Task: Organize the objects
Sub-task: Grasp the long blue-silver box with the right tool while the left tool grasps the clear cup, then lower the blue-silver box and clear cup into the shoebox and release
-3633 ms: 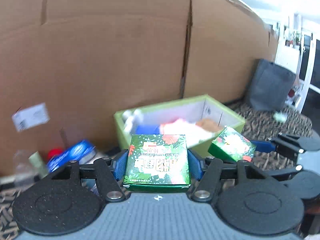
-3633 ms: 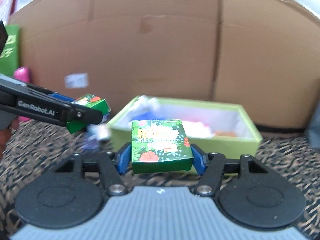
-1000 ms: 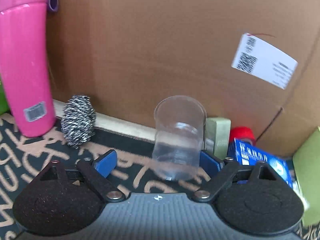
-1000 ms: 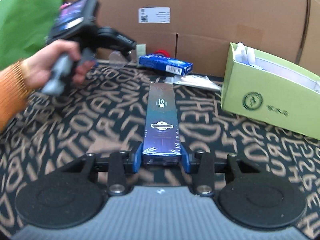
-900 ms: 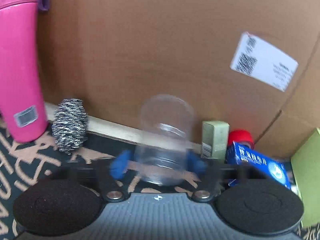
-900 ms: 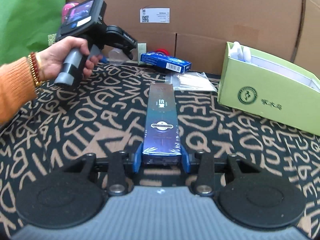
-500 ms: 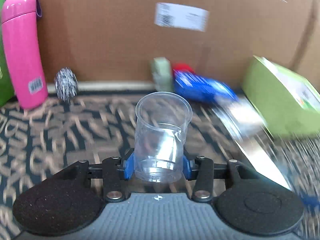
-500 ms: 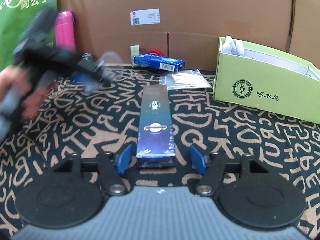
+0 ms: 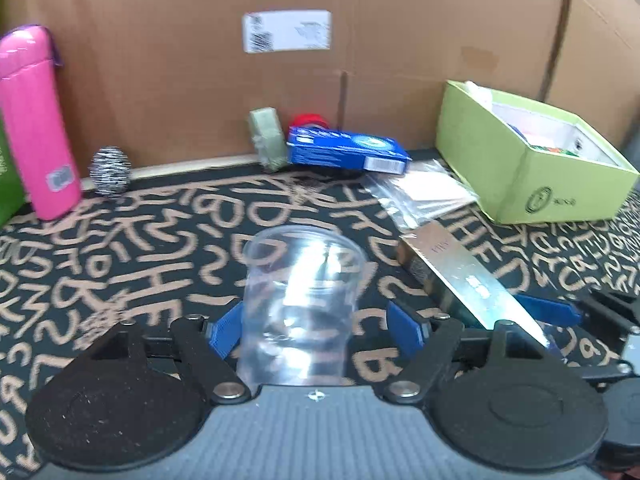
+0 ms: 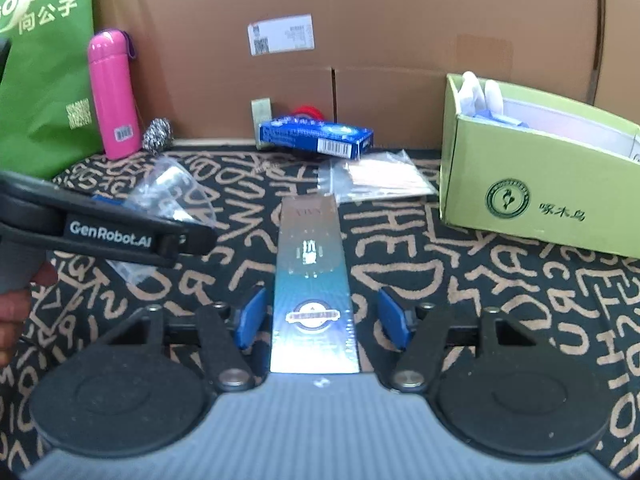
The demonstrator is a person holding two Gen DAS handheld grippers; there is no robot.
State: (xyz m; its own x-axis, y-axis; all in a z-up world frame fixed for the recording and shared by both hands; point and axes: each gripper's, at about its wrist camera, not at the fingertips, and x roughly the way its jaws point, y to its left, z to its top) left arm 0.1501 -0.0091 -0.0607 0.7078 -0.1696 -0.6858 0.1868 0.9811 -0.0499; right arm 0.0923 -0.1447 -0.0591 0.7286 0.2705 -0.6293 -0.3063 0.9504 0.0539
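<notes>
A clear plastic cup (image 9: 302, 308) stands between the open fingers of my left gripper (image 9: 316, 326); the right pad is apart from it. The cup also shows in the right wrist view (image 10: 168, 192), beside the left gripper's body. A long blue-and-silver box (image 10: 314, 280) lies on the patterned cloth between the open fingers of my right gripper (image 10: 320, 318), with a gap on both sides. The same box shows in the left wrist view (image 9: 460, 280). A green carton (image 10: 532, 196) holding several items stands at the right.
Along the cardboard back wall are a pink bottle (image 10: 112, 92), a steel scourer (image 10: 158, 132), a small pale box (image 10: 261, 114), a red roll (image 10: 308, 112) and a blue box (image 10: 316, 138). A clear bag of sticks (image 10: 376, 180) lies in front. A green bag (image 10: 40, 80) is at left.
My left gripper took hold of the cup at the back wall, carried it toward the front and opened around it. My right gripper opened off the long box and pulled back slightly.
</notes>
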